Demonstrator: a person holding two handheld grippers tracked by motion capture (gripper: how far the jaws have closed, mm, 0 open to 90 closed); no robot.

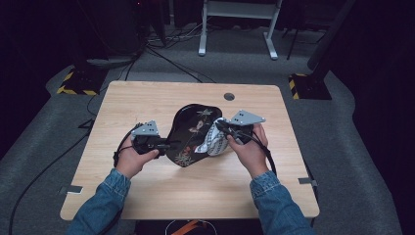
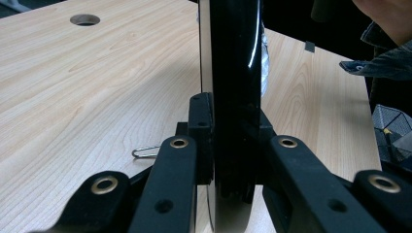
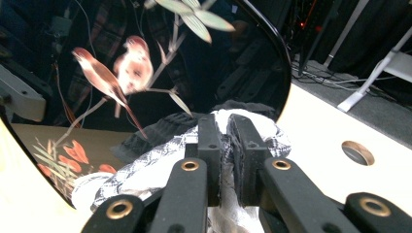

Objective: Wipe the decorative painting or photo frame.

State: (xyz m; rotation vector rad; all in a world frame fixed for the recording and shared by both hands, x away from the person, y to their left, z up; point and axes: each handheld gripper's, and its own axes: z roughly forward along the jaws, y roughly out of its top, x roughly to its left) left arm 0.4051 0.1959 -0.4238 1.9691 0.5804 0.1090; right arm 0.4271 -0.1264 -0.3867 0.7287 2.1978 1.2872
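A glossy black tray painted with birds and red flowers stands tilted on edge over the middle of the wooden table. My left gripper is shut on the tray's rim, which runs straight up between its pads. My right gripper is shut on a black-and-white patterned cloth and presses it against the tray's painted face. In the right gripper view the cloth bunches around the closed fingers.
A round cable hole lies in the table's far side, also seen in the hole of the right gripper view. A small paper clip lies on the wood beside the left jaws. Desk legs and cables stand on the floor beyond.
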